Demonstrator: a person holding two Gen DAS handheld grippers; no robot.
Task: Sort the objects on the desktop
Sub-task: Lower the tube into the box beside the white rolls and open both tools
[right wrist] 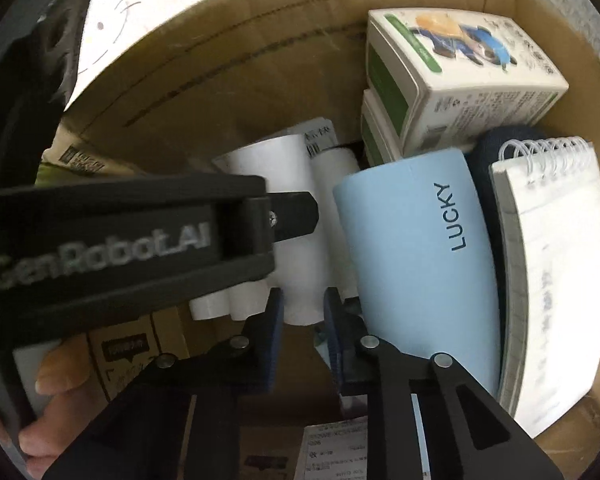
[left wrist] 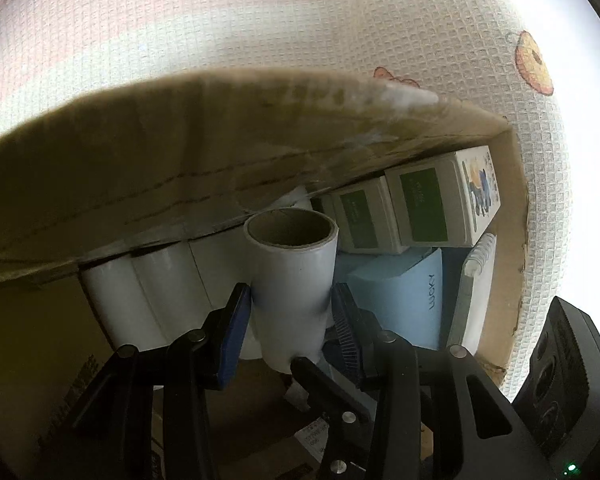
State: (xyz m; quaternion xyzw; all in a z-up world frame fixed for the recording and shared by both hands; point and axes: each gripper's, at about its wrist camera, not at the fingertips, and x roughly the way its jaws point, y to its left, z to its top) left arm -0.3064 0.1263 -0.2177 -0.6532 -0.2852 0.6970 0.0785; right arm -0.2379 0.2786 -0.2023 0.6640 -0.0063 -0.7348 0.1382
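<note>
My left gripper (left wrist: 292, 312) is shut on a white roll with a cardboard core (left wrist: 292, 276) and holds it inside the cardboard box (left wrist: 512, 216), above other white rolls (left wrist: 148, 292). In the right wrist view the left gripper's black body (right wrist: 140, 240) reaches across over the white rolls (right wrist: 276, 172). My right gripper (right wrist: 302, 320) hovers over the box, its jaws a narrow gap apart with nothing between them. A light blue cup marked LUCKY (right wrist: 420, 248) lies on its side beside the rolls; it also shows in the left wrist view (left wrist: 408, 300).
Green-and-white cartons (right wrist: 460, 76) are stacked at the box's far corner, also seen from the left (left wrist: 424, 204). A spiral notepad (right wrist: 556, 264) leans on the right wall. A box flap (left wrist: 180, 160) hangs over the left side. A patterned cloth (left wrist: 260, 20) lies beyond.
</note>
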